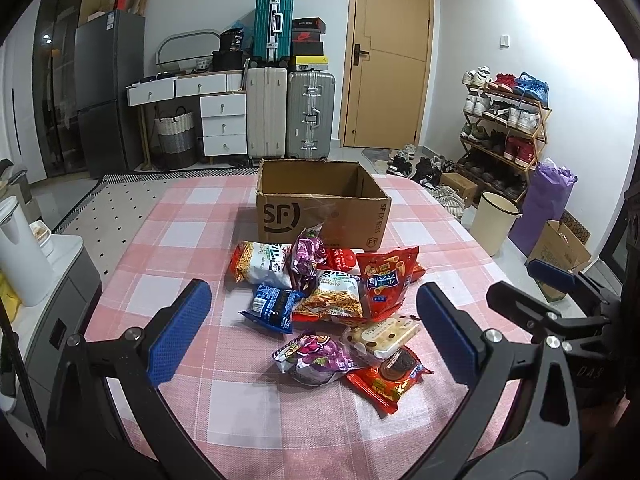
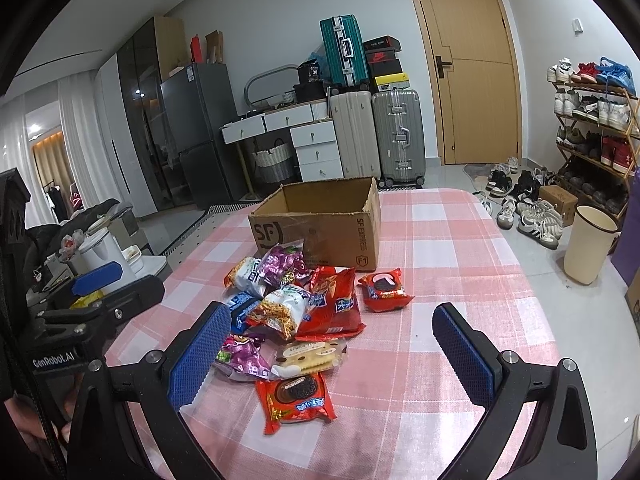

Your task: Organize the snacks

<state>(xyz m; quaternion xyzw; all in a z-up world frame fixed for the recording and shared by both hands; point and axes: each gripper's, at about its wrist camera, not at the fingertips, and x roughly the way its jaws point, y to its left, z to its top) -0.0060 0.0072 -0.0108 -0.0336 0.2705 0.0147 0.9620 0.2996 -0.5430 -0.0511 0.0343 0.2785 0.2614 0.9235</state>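
Pink checked cloth covers the table [image 1: 192, 240], with suitcases and a shoe rack behind. Both grippers hang over the near edge, fingers spread wide and gripping nothing: the left gripper [image 1: 312, 330] faces the snack pile [image 1: 328, 300], the right gripper [image 2: 332, 350] sits just beside it, level and pointing toward the cardboard box [image 2: 320, 220], which stands open beyond the heap. The packets overlap, so I'd guess a pinch could drag a neighbour along or crush a puffed bag. The slick red cookie packet [image 2: 294, 398] nearest could slide away rather than lift.
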